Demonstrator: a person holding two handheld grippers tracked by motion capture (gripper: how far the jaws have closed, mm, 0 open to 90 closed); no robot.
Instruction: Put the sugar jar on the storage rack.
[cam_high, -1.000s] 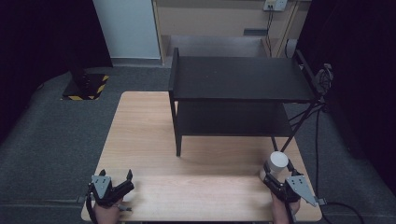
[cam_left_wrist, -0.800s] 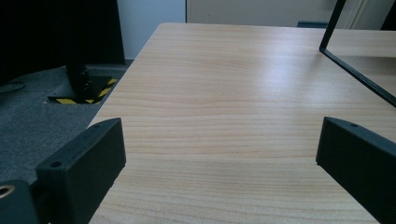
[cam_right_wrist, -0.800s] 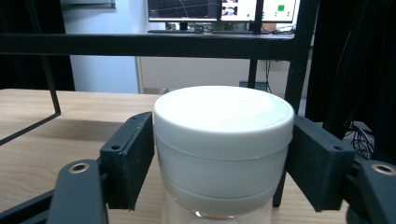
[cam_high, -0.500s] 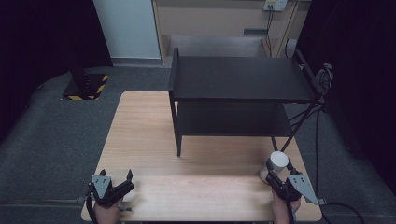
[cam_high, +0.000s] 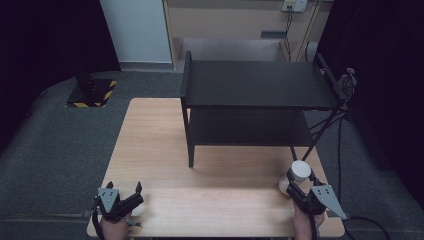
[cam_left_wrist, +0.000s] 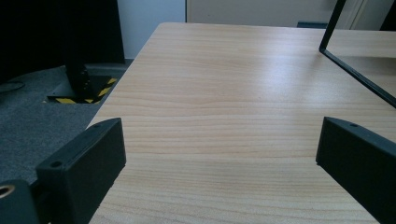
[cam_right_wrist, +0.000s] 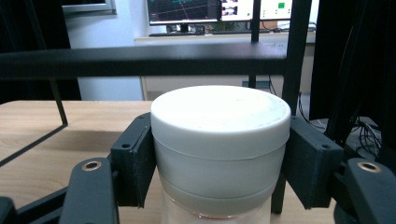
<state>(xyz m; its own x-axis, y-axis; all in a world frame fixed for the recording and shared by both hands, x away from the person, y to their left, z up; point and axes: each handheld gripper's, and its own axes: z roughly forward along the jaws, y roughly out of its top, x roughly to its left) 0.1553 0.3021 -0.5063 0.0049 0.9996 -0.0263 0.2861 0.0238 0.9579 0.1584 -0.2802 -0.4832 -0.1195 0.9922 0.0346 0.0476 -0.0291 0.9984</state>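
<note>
White-lidded jar (cam_right_wrist: 218, 140) clamped between the right tongs (cam_high: 300, 187) on the table (cam_high: 210, 200).

white jar (cam_right_wrist: 218, 154) base cut off at btm edge, monitor (cam_right_wrist: 219, 9) text too small to read

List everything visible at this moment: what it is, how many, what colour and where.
Table: one, light wood, centre.
Shelf rack: one, black, two levels, on the table's far half.
Jar: one, white with a white lid, upright at the table's near right, between the right gripper's jaws.
Floor stand base: one, black with yellow-black stripes, on the grey carpet left of the table.
Monitors: lit, beyond the rack in the right gripper view.
Left gripper: black, open, near left corner.
Right gripper: black, shut on the jar.
</note>
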